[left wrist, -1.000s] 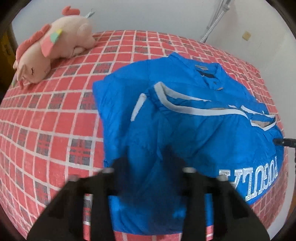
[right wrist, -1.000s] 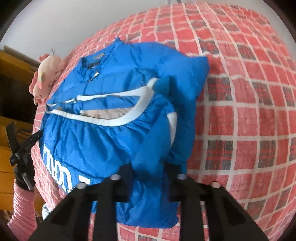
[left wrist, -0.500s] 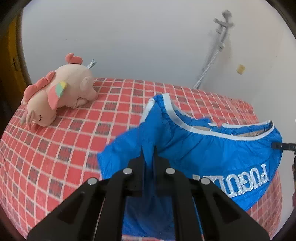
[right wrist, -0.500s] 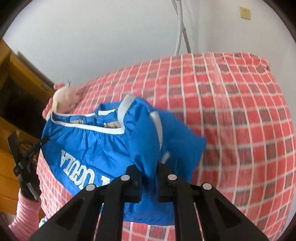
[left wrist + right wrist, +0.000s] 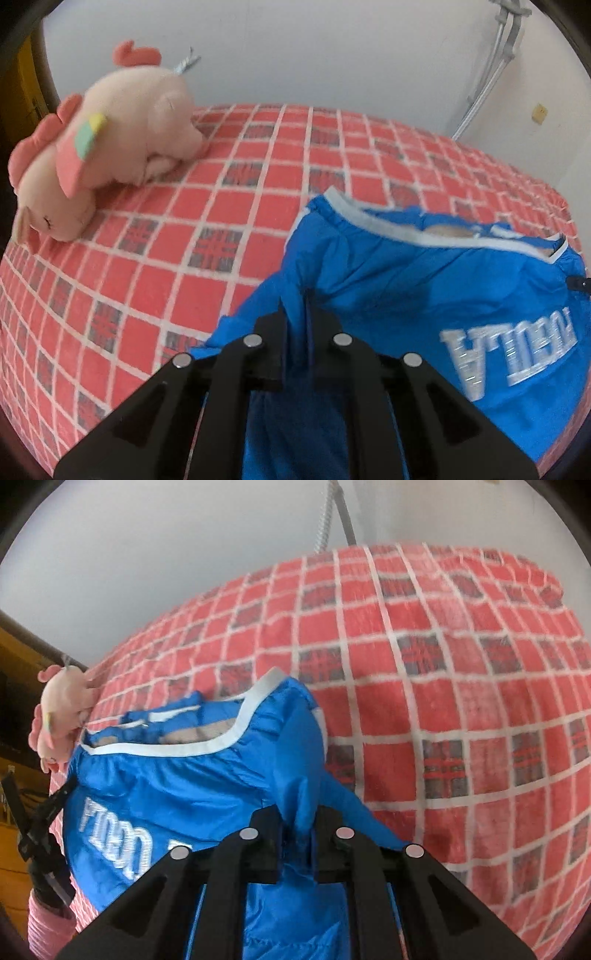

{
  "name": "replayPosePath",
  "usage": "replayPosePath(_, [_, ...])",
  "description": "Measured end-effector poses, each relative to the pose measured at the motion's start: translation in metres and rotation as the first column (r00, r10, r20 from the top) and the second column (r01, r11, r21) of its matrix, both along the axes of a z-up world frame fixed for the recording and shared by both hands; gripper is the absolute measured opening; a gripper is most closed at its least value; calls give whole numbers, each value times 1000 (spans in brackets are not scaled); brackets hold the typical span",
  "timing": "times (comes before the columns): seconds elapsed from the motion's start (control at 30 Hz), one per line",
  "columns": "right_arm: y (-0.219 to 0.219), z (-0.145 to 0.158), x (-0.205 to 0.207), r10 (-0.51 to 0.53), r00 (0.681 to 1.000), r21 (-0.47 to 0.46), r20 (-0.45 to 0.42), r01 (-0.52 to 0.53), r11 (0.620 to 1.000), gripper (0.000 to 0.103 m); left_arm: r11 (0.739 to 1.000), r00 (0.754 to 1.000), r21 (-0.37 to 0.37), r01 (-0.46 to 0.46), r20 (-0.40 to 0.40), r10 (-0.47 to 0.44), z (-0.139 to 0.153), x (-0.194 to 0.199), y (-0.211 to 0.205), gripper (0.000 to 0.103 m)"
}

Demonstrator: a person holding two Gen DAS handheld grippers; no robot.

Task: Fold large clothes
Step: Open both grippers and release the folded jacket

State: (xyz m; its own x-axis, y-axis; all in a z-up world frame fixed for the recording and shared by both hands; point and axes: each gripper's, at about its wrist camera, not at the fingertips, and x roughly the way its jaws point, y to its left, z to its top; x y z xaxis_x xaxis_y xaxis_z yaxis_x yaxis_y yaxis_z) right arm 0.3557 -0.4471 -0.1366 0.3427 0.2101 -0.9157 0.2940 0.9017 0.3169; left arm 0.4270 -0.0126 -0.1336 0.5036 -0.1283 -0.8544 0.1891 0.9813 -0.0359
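Here, nearest in the left wrist view, the left gripper (image 5: 301,325) is seen clamped on a pinch of the blue jacket (image 5: 424,295), its black jaws almost touching with the cloth squeezed between them. In the right wrist view, the right gripper (image 5: 297,827) is likewise closed on a fold of the jacket (image 5: 192,775); a slight easing of its jaws is under way, though the cloth is pressed between the pads. The jacket is held up at its near edge, and the rest is draped over a bed (image 5: 221,206) covered in red checks. White lettering is shown across the blue cloth, and a pale trim band runs along its far edge. Farther off, a pink plush toy (image 5: 110,147) is laid on the bed, well apart from the jacket. Behind the bed, a plain white wall (image 5: 314,55) is seen.
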Motion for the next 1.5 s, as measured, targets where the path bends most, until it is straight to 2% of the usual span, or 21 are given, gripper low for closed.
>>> replayPosePath(0.17, [11,-22,-1,12,1000,-53,5,-12,999,20,999,1000,38,14,-7,-13,-20,2,-5,10])
replayPosePath(0.3, [12,-20,-3,-9,1000,-85,12,10,996,22,998,1000,62,16,-17,-15,-24,5,-8,11])
replayPosePath(0.37, [12,-10,-8,-30,999,-93,28,32,995,30,998,1000,69,15,-19,-14,-16,4,-7,14])
replayPosePath(0.53, [24,40,-49,-46,987,-164,151,71,984,30,999,997,-15,-29,75,30,34,-24,8,19])
replayPosePath(0.6, [39,48,-60,-28,983,-173,181,60,983,30,999,992,-15,-31,121,33,48,-41,2,19])
replayPosePath(0.67, [62,47,-71,6,980,-184,197,31,982,30,999,989,-38,19,150,-13,54,-64,-16,20])
replayPosePath(0.73, [78,42,-72,19,977,-211,213,27,977,30,996,988,-52,67,143,-59,47,-80,-37,20])
replayPosePath(0.83, [90,26,-73,2,973,-240,230,54,969,30,995,988,-40,89,127,-84,27,-89,-57,22])
replayPosePath(0.93, [95,2,-79,-3,974,-254,227,62,965,31,996,993,-29,89,80,-86,-7,-93,-62,23])
replayPosePath(1.03, [104,-11,-85,6,971,-285,239,64,956,31,993,992,-69,96,86,-90,-27,-95,-57,23])
replayPosePath(1.13, [107,-14,-82,4,975,-308,221,66,949,31,993,995,-88,80,67,-74,-28,-91,-55,23])
replayPosePath(1.2, [105,-9,-80,0,981,-292,195,58,955,31,995,994,-39,92,57,-89,-24,-90,-61,23])
replayPosePath(1.27, [102,5,-89,-11,979,-257,201,64,964,30,995,995,-22,94,42,-93,-14,-93,-62,21])
replayPosePath(1.4, [117,28,-115,27,970,-204,243,24,979,31,991,991,-54,118,62,-115,11,-120,-63,23])
replayPosePath(1.5, [132,30,-129,52,969,-226,240,4,974,31,987,986,-47,152,70,-148,13,-140,-69,25])
